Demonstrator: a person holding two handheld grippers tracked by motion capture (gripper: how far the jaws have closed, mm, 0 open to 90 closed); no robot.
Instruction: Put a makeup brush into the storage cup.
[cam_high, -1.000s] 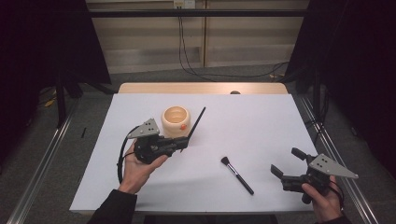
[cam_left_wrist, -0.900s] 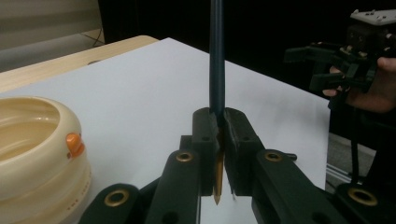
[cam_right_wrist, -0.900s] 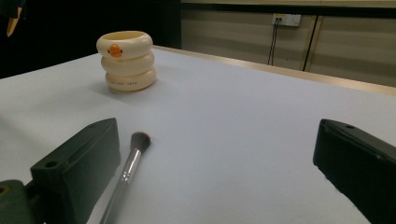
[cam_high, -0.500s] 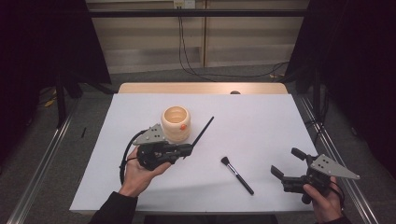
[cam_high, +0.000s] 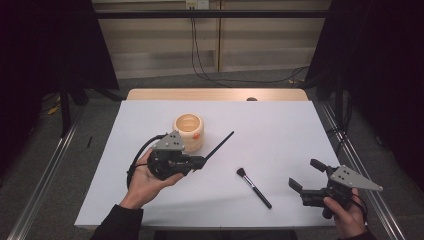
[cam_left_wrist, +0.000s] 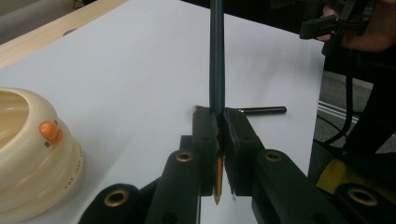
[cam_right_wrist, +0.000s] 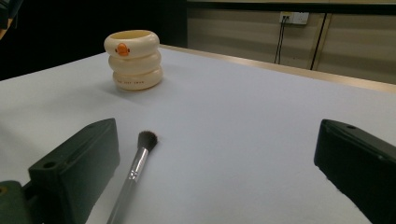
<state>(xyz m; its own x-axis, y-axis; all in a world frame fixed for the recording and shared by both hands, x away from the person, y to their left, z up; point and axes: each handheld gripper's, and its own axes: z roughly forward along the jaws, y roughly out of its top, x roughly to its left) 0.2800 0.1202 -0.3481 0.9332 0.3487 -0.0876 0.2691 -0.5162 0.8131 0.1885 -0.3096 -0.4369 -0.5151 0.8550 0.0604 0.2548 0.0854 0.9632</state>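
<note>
Pencil (cam_left_wrist: 216, 60) clamped in left claw (cam_high: 200, 161); brush (cam_high: 254, 187) before wide-open right claw (cam_high: 306, 176).

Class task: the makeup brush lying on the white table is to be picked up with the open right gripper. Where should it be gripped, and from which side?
Probably at mid-handle: the makeup brush lies flat, so the right gripper should come from above, jaws across the handle, clear of the bristles.

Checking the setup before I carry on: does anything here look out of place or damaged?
Nothing looks damaged or spilled. The cream duck cup stands upright, a makeup brush lies loose on the table, and the left gripper clamps a thin dark stick near its pointed end.
</note>
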